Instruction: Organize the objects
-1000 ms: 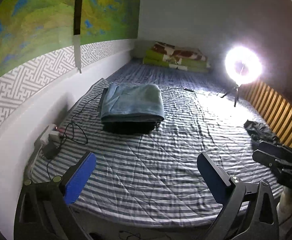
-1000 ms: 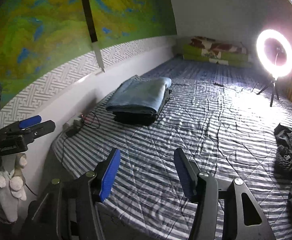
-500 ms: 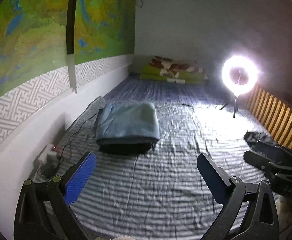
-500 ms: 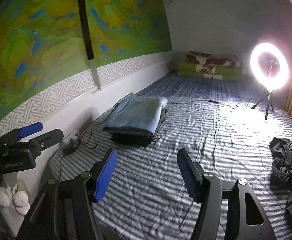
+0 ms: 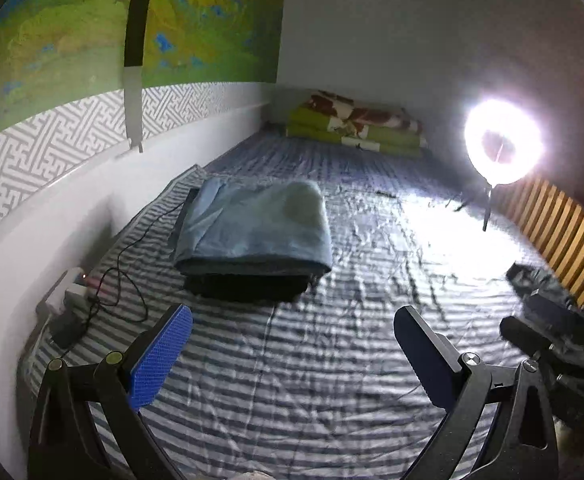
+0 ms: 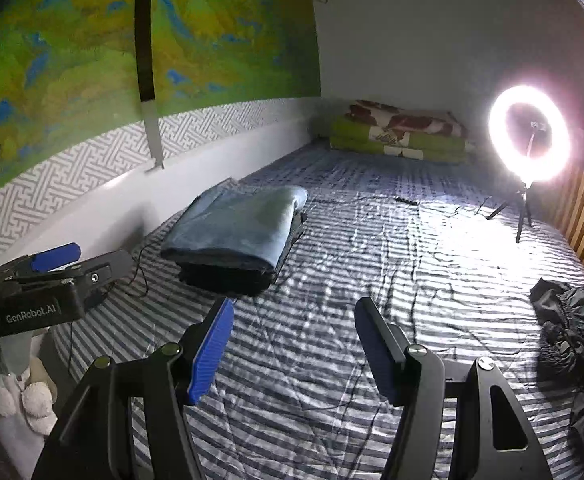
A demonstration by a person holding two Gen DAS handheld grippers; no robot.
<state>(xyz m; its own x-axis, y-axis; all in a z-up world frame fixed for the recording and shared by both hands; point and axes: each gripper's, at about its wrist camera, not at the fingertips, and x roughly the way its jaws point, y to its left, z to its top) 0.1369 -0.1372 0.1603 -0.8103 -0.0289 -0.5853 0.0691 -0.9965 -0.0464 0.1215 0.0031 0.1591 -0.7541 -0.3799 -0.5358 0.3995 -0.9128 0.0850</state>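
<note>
A folded blue blanket (image 5: 251,228) lies on a dark folded layer on the striped bed (image 5: 332,360), near the left wall; it also shows in the right wrist view (image 6: 235,232). A crumpled black garment (image 6: 572,328) lies at the bed's right edge, also in the left wrist view (image 5: 532,276). My left gripper (image 5: 292,344) is open and empty, held above the bed's near end. My right gripper (image 6: 294,340) is open and empty, also above the near end. The left gripper shows from the side in the right wrist view (image 6: 51,280).
A lit ring light on a tripod (image 6: 528,136) stands at the far right. Folded green and patterned bedding (image 6: 400,132) lies at the far end. A power strip with cables (image 5: 75,292) sits by the left wall. Wooden slats (image 5: 564,232) line the right side.
Both cameras have tilted up and drawn slightly back, so more wall shows. Both grippers stay open. Nothing on the bed has moved.
</note>
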